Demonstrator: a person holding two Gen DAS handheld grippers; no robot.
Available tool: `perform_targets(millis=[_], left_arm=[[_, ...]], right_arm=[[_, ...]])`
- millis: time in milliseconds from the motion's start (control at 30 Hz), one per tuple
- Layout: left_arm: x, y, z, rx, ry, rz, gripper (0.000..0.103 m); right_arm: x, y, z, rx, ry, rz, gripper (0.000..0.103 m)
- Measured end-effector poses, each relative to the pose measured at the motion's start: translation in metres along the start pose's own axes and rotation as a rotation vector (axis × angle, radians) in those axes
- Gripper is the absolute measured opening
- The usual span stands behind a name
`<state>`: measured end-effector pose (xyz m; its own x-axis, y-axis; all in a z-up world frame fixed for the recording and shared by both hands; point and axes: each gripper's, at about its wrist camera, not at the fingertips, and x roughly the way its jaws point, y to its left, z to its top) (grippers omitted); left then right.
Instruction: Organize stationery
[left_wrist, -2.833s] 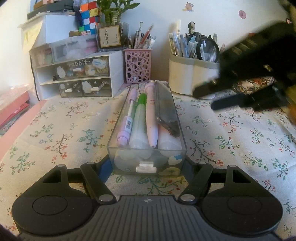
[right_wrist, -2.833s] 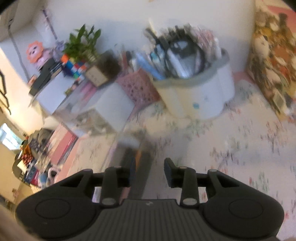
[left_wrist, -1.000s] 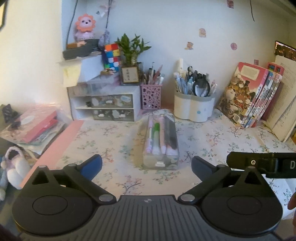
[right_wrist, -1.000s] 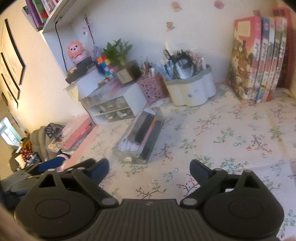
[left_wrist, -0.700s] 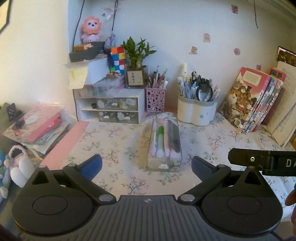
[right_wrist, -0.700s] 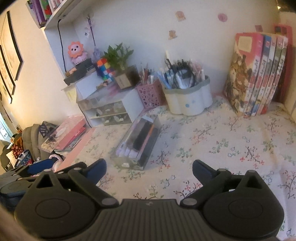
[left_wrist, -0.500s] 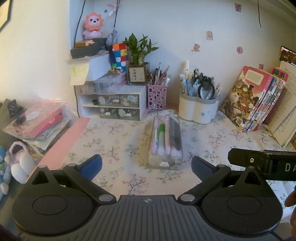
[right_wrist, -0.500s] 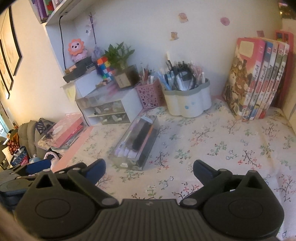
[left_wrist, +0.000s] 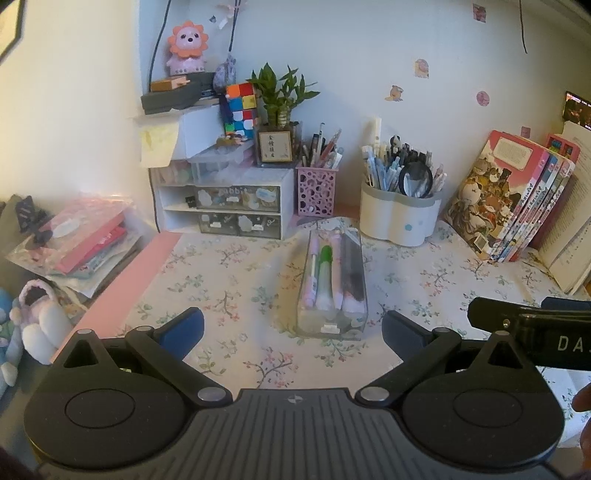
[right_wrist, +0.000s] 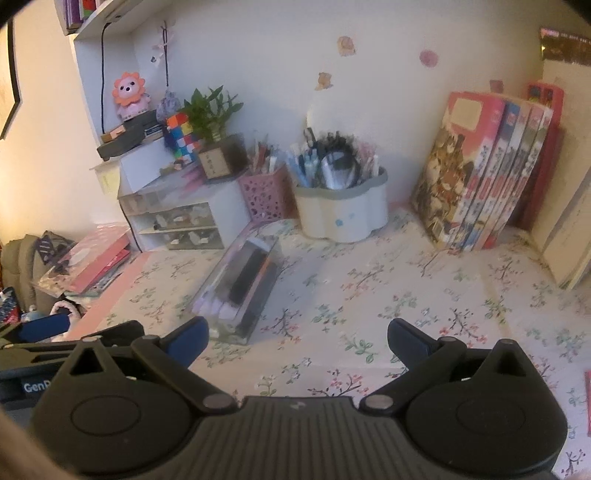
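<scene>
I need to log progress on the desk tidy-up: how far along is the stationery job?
Done, by the look of it: the clear pen box lies closed on the floral tablecloth, pens inside. In hand: nothing; the left tongs and right tongs are open and empty, apart from the box. Left: perhaps placing the box by the white pen holder.

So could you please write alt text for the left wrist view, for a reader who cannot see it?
A clear pen box lies on a floral tablecloth, beyond the open, empty left gripper. Behind it stand a pink pen cup, a white pen holder and a small drawer unit; books lean at right.
</scene>
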<state>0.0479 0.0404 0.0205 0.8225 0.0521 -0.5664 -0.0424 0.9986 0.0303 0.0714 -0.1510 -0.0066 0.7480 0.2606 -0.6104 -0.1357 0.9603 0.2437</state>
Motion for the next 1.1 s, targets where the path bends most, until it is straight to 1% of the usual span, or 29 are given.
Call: perform_targets(millis=[100, 267, 567, 700, 1100], left_arm=[[-0.0004, 0.0002, 0.0011, 0.000, -0.001, 0.000, 0.098], [-0.0010, 0.0002, 0.0029, -0.001, 0.001, 0.005, 0.098], [-0.0011, -0.0004, 0.0030, 0.004, 0.016, -0.003, 0.098], [0.0003, -0.0008, 0.0030, 0.002, 0.031, -0.010, 0.098], [0.0060, -0.0018, 0.0032, 0.000, 0.041, -0.026, 0.098]], right_arm=[[-0.0016, 0.0017, 0.0007, -0.005, -0.008, -0.006, 0.075], [-0.0009, -0.0005, 0.0009, 0.019, 0.001, 0.014, 0.075], [-0.0008, -0.0047, -0.0025, 0.048, 0.007, 0.024, 0.075], [-0.0011, -0.0047, -0.0038, 0.051, 0.006, 0.020, 0.075], [0.0006, -0.0063, -0.0063, 0.064, 0.013, 0.019, 0.075]])
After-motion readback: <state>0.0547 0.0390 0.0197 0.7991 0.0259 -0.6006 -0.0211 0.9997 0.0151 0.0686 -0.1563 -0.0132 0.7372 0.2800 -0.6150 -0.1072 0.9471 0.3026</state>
